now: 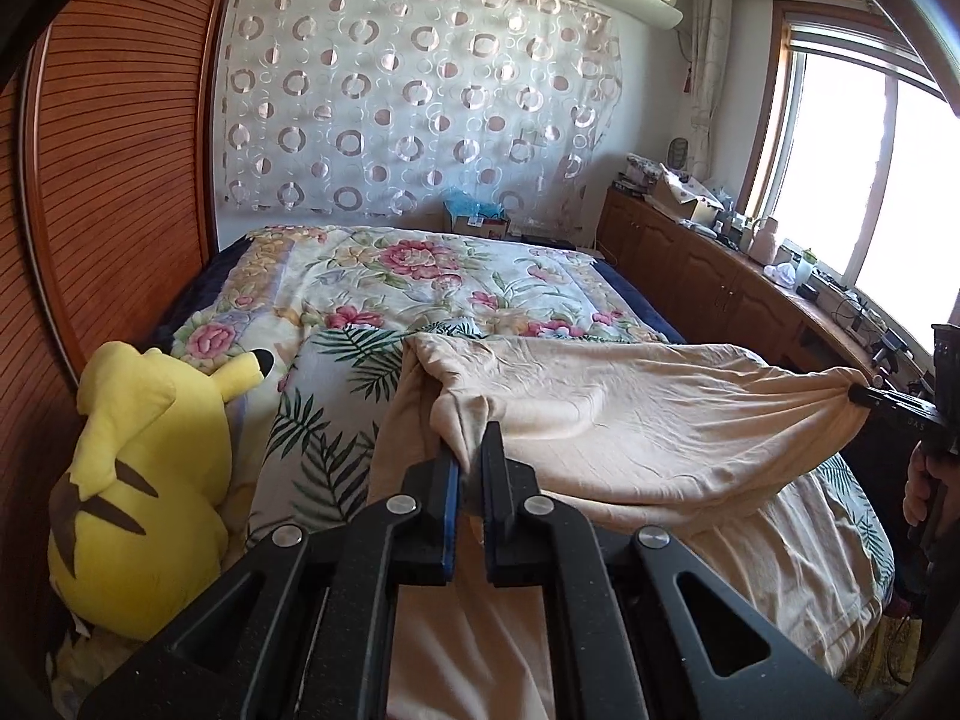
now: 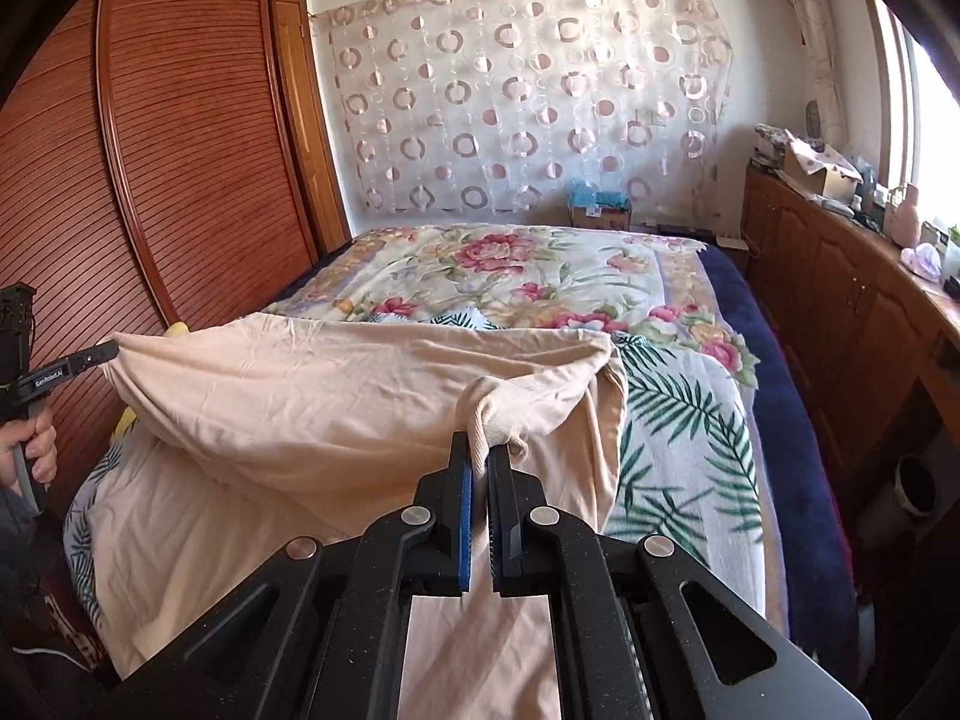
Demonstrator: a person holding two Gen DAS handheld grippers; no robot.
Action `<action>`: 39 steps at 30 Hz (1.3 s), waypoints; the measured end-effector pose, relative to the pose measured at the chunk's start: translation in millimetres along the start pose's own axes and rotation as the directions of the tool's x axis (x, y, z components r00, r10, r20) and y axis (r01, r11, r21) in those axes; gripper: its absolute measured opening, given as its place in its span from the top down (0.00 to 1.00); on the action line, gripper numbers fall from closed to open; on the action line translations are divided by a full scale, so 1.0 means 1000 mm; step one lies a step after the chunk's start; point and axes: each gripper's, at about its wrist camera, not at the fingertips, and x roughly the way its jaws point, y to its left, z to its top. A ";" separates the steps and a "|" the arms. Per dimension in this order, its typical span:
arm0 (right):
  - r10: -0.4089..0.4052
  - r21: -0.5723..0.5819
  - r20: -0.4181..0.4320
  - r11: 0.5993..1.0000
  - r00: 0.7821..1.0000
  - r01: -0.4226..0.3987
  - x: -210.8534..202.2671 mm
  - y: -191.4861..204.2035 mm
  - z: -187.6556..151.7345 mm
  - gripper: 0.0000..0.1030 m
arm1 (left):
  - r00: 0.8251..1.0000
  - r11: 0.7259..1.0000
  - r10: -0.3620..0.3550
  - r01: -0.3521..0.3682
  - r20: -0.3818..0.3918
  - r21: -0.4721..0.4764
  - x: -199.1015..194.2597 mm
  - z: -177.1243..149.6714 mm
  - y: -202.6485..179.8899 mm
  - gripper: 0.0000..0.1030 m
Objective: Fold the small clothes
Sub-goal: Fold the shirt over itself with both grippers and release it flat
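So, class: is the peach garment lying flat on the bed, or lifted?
Partly lifted. The left gripper and right gripper each pinch a bunched edge of the garment, stretching it above the bed; its lower part drapes down.

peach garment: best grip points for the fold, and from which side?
Grip the peach garment at its two bunched top corners, from the near edge of the bed. Both tongs, left and right, are shut there: the top edge is lifted and spans between them, and the rest drapes onto the bed.
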 end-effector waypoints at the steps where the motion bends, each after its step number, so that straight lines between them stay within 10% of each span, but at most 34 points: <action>1: 0.003 0.004 0.002 1.000 1.000 -0.003 -0.007 0.000 -0.003 0.96 | 1.000 1.000 0.000 0.000 0.001 0.000 -0.005 -0.004 -0.001 0.93; 13: 0.017 0.008 -0.001 1.000 1.000 -0.017 -0.075 0.011 -0.040 0.96 | 0.999 0.999 0.003 -0.004 -0.036 -0.041 -0.068 -0.057 0.000 0.93; 24: -0.015 0.063 -0.176 0.998 0.984 0.026 -0.039 -0.005 -0.078 0.96 | 0.981 0.996 0.062 -0.072 -0.184 -0.049 -0.040 -0.108 0.010 0.93; 29: -0.064 0.032 -0.172 0.997 0.983 0.071 -0.038 -0.003 -0.067 0.89 | 0.984 0.995 0.091 -0.096 -0.156 -0.025 -0.047 -0.105 0.005 0.59; 34: -0.104 0.011 -0.133 0.994 0.986 0.107 -0.050 0.009 -0.071 0.61 | 0.985 0.995 0.090 -0.094 -0.145 -0.019 -0.048 -0.102 0.008 0.34; 39: -0.113 0.000 -0.128 0.993 0.985 0.114 -0.044 0.015 -0.085 0.57 | 0.981 0.996 0.091 -0.093 -0.170 -0.005 -0.038 -0.104 0.007 0.30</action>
